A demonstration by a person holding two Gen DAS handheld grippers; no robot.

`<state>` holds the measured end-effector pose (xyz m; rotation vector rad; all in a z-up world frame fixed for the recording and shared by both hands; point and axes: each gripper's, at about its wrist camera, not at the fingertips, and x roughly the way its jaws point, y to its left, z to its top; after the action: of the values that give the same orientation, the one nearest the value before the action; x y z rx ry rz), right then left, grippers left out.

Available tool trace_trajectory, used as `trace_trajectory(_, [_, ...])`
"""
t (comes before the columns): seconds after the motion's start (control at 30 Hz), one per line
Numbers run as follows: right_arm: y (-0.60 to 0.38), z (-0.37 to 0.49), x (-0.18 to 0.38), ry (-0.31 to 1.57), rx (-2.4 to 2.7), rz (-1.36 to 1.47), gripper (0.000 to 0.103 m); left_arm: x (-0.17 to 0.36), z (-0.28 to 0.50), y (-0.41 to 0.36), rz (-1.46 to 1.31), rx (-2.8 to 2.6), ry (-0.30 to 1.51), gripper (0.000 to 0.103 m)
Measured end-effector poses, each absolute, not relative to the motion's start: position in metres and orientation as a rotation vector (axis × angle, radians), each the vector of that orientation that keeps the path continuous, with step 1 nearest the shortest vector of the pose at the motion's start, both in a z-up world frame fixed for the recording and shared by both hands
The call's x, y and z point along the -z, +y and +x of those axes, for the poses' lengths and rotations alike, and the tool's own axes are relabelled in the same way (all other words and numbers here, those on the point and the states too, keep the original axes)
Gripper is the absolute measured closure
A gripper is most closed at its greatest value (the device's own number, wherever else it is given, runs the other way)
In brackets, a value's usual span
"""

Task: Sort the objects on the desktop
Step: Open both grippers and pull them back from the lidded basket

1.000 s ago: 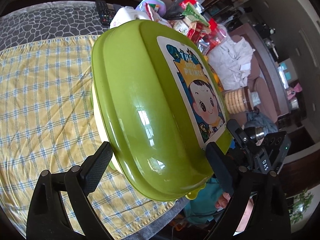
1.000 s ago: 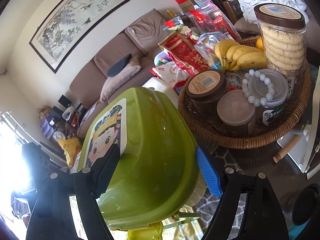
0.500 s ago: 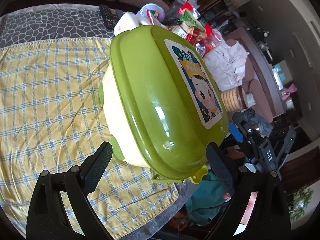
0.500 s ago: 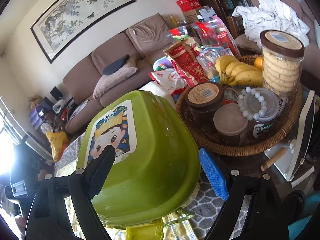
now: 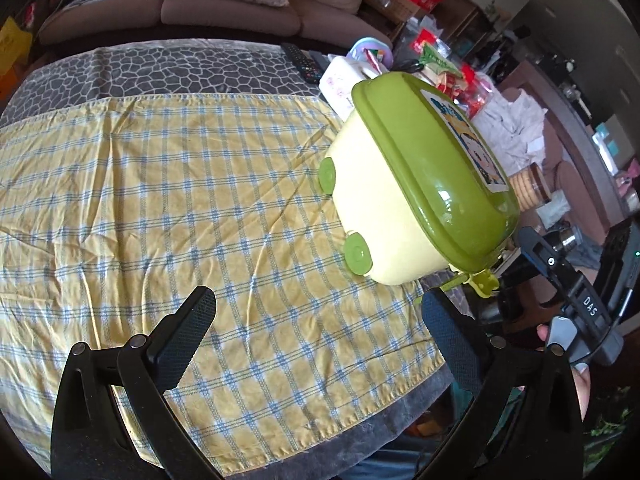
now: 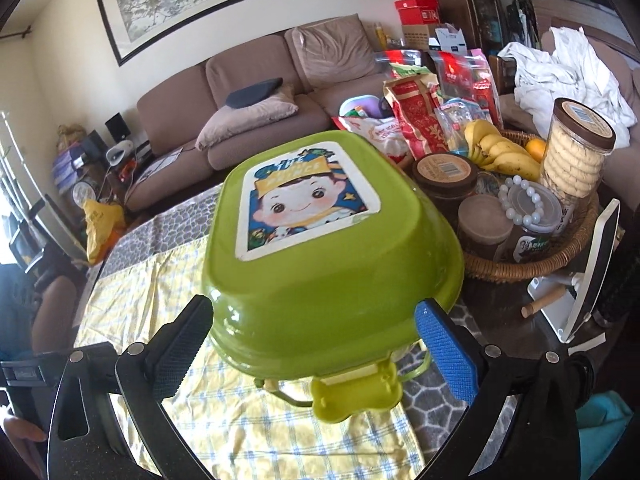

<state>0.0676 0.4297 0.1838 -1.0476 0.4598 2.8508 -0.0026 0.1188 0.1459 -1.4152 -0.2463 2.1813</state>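
Nearest in the left wrist view, the left gripper (image 5: 316, 320) hangs over the yellow checked cloth (image 5: 160, 200) with its jaws opening and nothing between them. The right gripper (image 6: 314, 340) is likewise letting go: its jaws are opening, and the near end of the green lunch box (image 6: 320, 248) sits in the gap, though the pads look clear of its sides.

The lunch box stands on the worktop (image 5: 160, 72), at the right edge of the cloth, with its dark green lid (image 5: 432, 160) shut over a pale yellow base (image 5: 372, 200). A cartoon sticker (image 6: 304, 200) covers the top, and a bone-shaped latch tab (image 6: 356, 396) juts out at the near end. Whether it sits level or tilted I can't be sure, since the lens bends everything.

It looks like stiff, glossy plastic, probably light if empty, and slippery on the domed lid. I would take it low across the straighter side walls below the lid rim, not on the curved top, and keep off the latch so it does not spring open.

Just right of it is a wicker basket (image 6: 560, 256) with brown-lidded jars (image 6: 444, 172), a bead bracelet (image 6: 520, 200), bananas (image 6: 500, 152) and a biscuit jar (image 6: 576, 148). Beyond are red snack bags (image 6: 420, 120), and farthest off a brown sofa (image 6: 260, 96).
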Motion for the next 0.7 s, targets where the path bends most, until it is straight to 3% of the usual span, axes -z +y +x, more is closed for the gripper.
trace_trajectory(0.33, [0.384, 0.090, -0.188, 0.303, -2.823, -1.094, 0.001, -0.165, 0.028, 0.086, -1.378, -2.270, -0.199, 0.000])
trace_trajectory(0.7, [0.349, 0.112, -0.196, 0.262, -2.835, -1.080, 0.001, -0.166, 0.057, 0.050, -1.374, -2.352, -0.168, 0.000])
